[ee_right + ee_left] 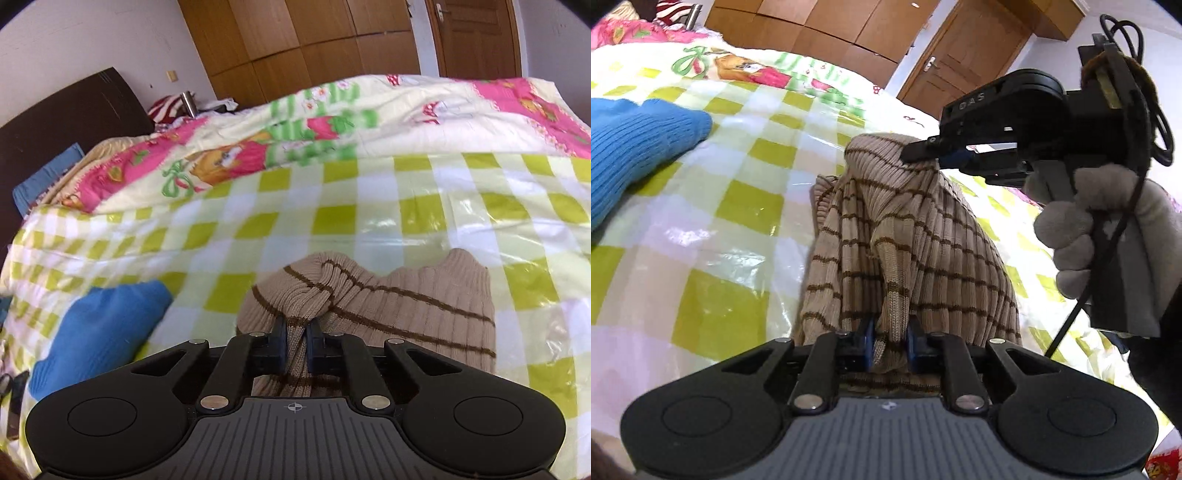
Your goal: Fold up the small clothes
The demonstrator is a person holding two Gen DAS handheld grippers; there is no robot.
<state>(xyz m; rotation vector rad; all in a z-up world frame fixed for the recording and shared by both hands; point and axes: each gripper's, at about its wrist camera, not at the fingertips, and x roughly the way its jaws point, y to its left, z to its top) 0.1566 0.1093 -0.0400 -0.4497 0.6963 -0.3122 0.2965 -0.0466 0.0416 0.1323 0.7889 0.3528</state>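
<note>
Left hand-held gripper: pinching a bunched fold of the striped sweater — only a thin pleat, so it may slip out.
Right hand-held gripper: clamped on the collar end (also little cloth).
Sweater: held up over the bed, sagging between both grips — an uneven fold is likely.
Blue garment: near, could get caught.

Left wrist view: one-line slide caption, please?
Both grippers pinch a striped beige sweater above the checked bedcover.
</note>
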